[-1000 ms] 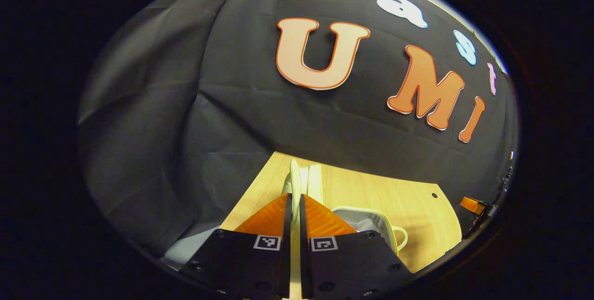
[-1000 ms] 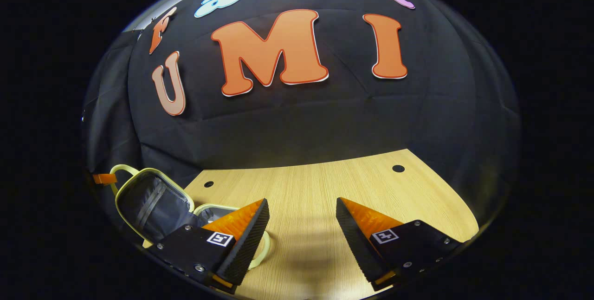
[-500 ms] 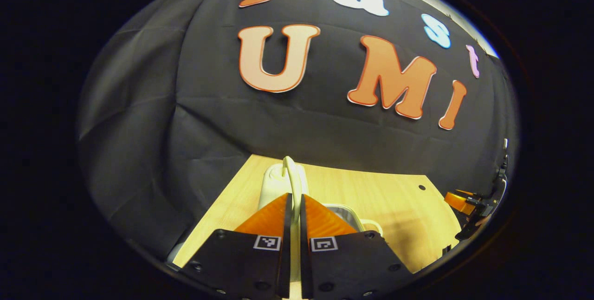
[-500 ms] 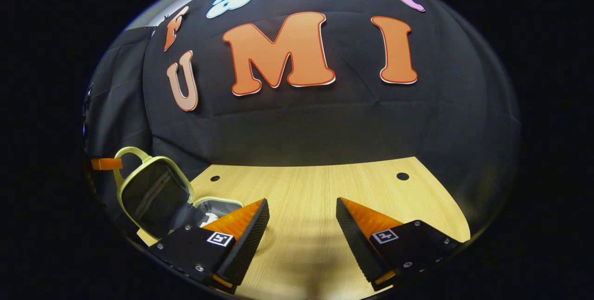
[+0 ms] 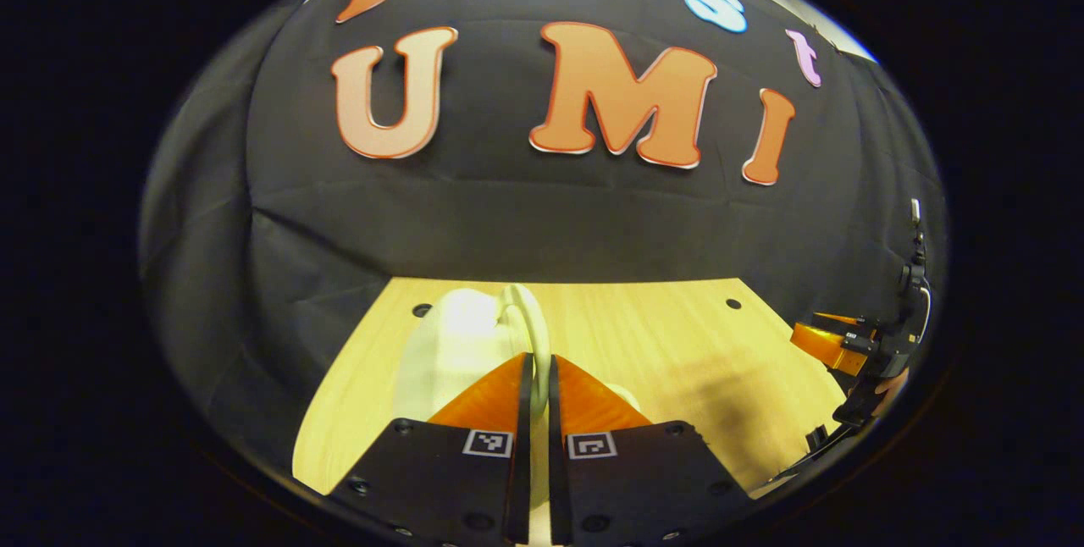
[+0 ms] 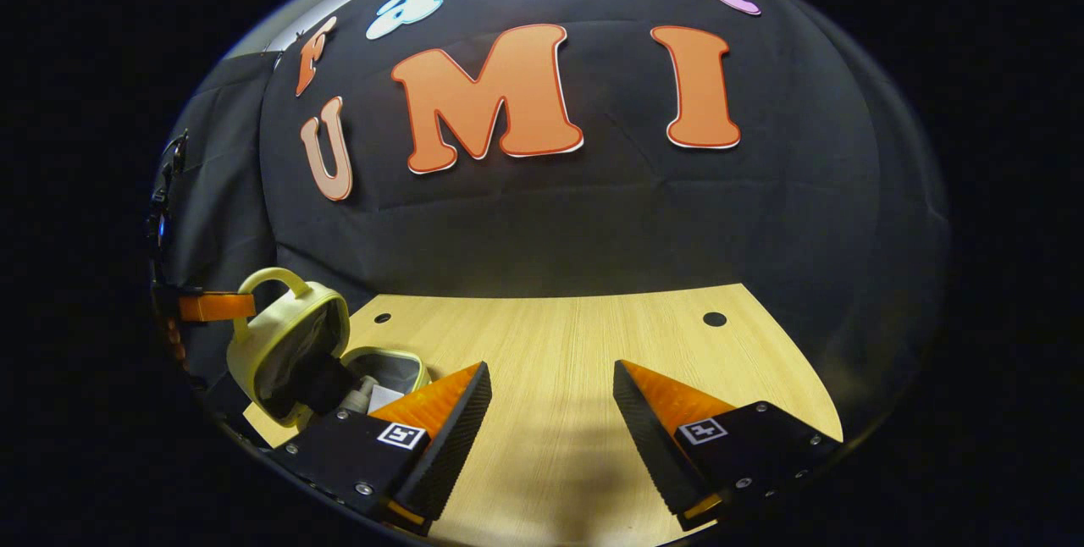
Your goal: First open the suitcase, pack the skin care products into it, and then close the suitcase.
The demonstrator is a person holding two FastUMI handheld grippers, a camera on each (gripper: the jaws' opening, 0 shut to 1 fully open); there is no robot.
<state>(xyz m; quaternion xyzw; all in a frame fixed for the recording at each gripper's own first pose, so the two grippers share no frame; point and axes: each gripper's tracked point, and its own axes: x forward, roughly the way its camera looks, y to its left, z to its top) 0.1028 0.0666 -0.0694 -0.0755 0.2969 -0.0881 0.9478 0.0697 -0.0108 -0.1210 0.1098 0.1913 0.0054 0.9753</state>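
The bench (image 6: 584, 378) is taking up the lower middle of both views, a pale wooden top running back to the dark booth wall.

At the lower left of the right gripper view the suitcase (image 6: 292, 344) is sitting on the bench near its left edge, a small pale yellow-green case with a dark lining. Its lid (image 6: 284, 339) is standing partly tipped over the base, and a skin care product (image 6: 360, 395) is lying inside the base under it. In the left gripper view the lid's pale shell is showing just left of centre, low in the frame.

The left tongs (image 5: 535, 361), at the bottom centre of their own view, are clenched on the suitcase's handle (image 5: 529, 318), whose thin pale loop is rising between the two fingers. In the right gripper view those tongs are appearing at the far left edge, at the handle's level.

The right tongs (image 6: 550, 386) are hanging released and empty over bare bench, well apart from the suitcase; they are also appearing at the right edge of the left gripper view.

Judging by the product inside and the half-lowered lid, the closing step is in hand. The next move seems to call for swinging the lid down by the handle until its rim is meeting the base all round, without catching the product, then letting go.
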